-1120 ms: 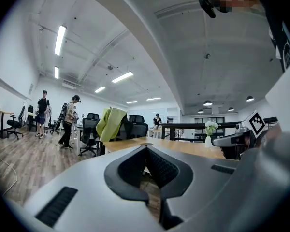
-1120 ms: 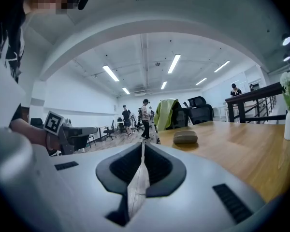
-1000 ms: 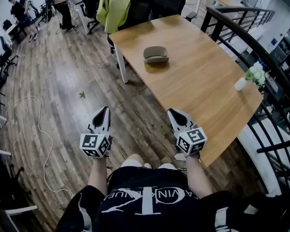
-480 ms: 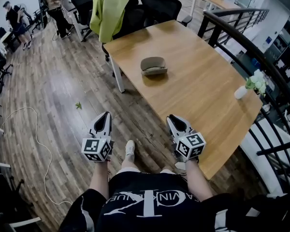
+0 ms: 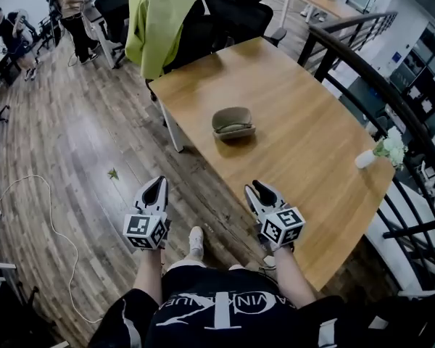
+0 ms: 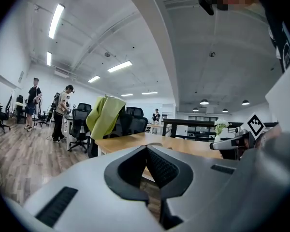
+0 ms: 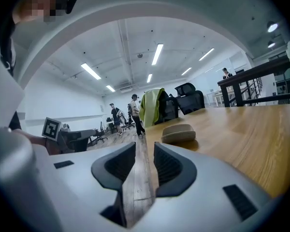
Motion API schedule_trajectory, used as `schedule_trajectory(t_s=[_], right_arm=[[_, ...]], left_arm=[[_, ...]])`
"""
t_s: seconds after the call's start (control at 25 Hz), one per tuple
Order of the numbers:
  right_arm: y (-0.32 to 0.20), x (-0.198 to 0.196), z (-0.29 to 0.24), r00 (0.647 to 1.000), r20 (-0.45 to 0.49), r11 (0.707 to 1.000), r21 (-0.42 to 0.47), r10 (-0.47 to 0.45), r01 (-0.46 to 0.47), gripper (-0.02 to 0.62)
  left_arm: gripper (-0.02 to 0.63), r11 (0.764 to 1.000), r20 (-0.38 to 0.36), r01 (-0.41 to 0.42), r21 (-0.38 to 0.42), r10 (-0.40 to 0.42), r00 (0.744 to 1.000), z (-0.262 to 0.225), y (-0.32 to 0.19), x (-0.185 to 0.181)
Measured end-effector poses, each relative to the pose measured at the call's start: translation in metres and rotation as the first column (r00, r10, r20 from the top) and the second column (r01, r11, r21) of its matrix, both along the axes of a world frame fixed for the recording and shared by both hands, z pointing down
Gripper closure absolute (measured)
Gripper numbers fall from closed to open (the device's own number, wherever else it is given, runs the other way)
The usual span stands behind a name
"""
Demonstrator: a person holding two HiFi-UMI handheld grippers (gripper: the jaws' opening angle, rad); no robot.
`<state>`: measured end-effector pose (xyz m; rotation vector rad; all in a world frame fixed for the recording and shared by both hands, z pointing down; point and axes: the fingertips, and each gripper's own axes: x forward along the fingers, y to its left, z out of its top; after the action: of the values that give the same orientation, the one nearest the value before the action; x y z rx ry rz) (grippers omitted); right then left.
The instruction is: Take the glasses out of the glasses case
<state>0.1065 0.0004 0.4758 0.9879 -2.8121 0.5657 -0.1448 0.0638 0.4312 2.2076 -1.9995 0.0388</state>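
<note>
Wooden plank floor (image 5: 72, 136), open office, largest surface in view. Counter (image 5: 312, 143), pale wood on white legs, set diagonally ahead of the standing person, with a black railing (image 5: 391, 78) along its far right side. Black office chairs (image 5: 235, 6) at the counter's far end, one draped with a yellow-green jacket (image 5: 156, 24). Two people (image 5: 72, 6) stand well apart at the far left. White cable (image 5: 54, 220) loops on the floor at left. Left gripper (image 5: 156, 183), held low over the floor and short of the counter: jaws closed tip to tip, with nothing between them in the left gripper view (image 6: 146, 151). Right gripper (image 5: 255, 188), held at the counter's near edge: jaws parted by a narrow gap, with only floor and counter edge showing through in the right gripper view (image 7: 145, 151). Glasses case (image 5: 233, 123), olive-tan clamshell lying alone near the middle of the counter, well apart from both grippers and in line ahead of the right one (image 7: 179, 133); it looks shut, and no glasses are visible. Small white vase with flowers (image 5: 366, 158) near the counter's right edge. Progress, as judged: not begun. The case is untouched, and reaching it, steadying it, opening the lid and lifting out the glasses all remain.
</note>
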Motion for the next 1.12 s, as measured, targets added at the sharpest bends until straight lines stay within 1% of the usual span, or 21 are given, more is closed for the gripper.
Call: schedule_trajectory(t_s=[0.16,0.4,0.68,0.92,1.0,1.12], right_arm=[[-0.017,-0.015,0.001,1.000,-0.010,1.000,-0.015,0.026,-0.026,0.485],[-0.054,-0.028,0.000,0.996,-0.008,0.996,-0.026,0.085,-0.085,0.483],[-0.081,-0.040,0.007,0.987,-0.024,0.986,-0.056,0.159,-0.160,0.480],[-0.102,-0.045,0.013,0.975,-0.041,0.974,-0.065,0.217,-0.219,0.479],[-0.106,-0.046,0.013,0.972,-0.038,0.970,-0.066,0.234,-0.236,0.479],[-0.106,-0.048,0.013,0.970,-0.040,0.968,-0.059,0.240,-0.242,0.479]], left_arm=[[0.591,1.000,-0.008,-0.027,-0.010,0.027,1.000,-0.001,-0.026,-0.018],[0.591,0.996,-0.018,-0.088,-0.013,0.088,0.996,0.000,-0.076,-0.032],[0.591,0.986,-0.035,-0.159,-0.042,0.158,0.987,0.010,-0.119,-0.049],[0.591,0.973,-0.049,-0.224,-0.048,0.221,0.974,0.018,-0.153,-0.055],[0.591,0.967,-0.038,-0.249,-0.048,0.248,0.968,0.020,-0.160,-0.053],[0.591,0.956,0.011,-0.287,-0.054,0.288,0.958,0.018,-0.169,-0.043]])
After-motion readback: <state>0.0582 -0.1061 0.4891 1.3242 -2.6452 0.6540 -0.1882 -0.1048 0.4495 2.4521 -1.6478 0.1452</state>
